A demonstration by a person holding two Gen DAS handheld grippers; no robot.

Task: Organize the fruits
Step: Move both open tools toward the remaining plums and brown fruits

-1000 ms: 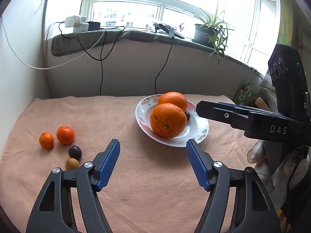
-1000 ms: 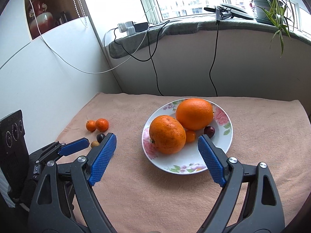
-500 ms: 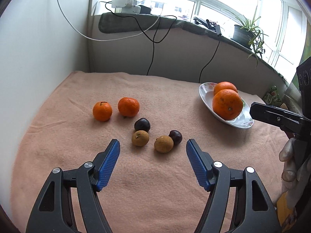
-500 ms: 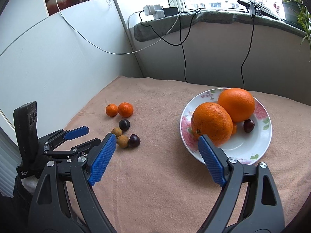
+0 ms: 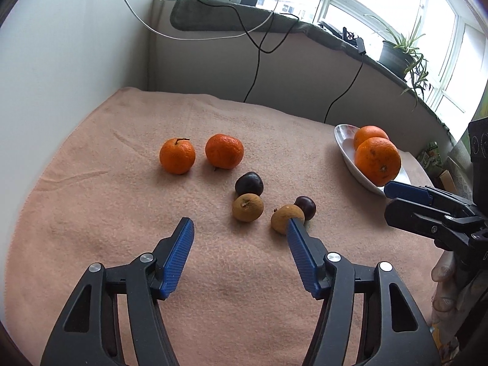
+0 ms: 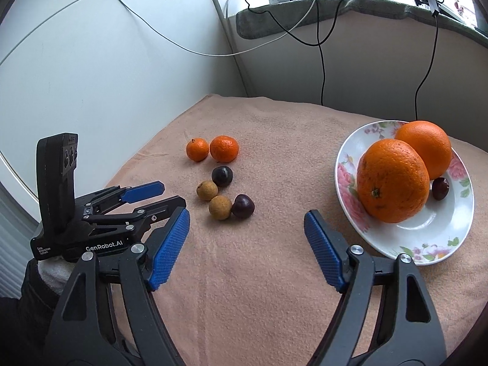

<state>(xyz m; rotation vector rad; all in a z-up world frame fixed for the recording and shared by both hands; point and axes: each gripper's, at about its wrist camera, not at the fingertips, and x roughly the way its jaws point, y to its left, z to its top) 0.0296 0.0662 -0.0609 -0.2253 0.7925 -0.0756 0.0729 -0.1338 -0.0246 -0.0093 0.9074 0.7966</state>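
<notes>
Hovering over loose fruit at centre frame, left hand-held gripper (image 5: 239,228) was spread, jaws just narrowing, nothing between them, likely sizing for a longan (image 5: 247,207). Right hand-held gripper (image 6: 245,218) likewise spread, empty. Plate (image 6: 427,244) at right held two oranges (image 6: 393,181).

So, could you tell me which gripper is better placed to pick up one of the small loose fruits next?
Left, probably. The left gripper points at the loose cluster, its open jaws nearly framing a brown fruit. The right gripper sits farther back, beside the plate.
</notes>
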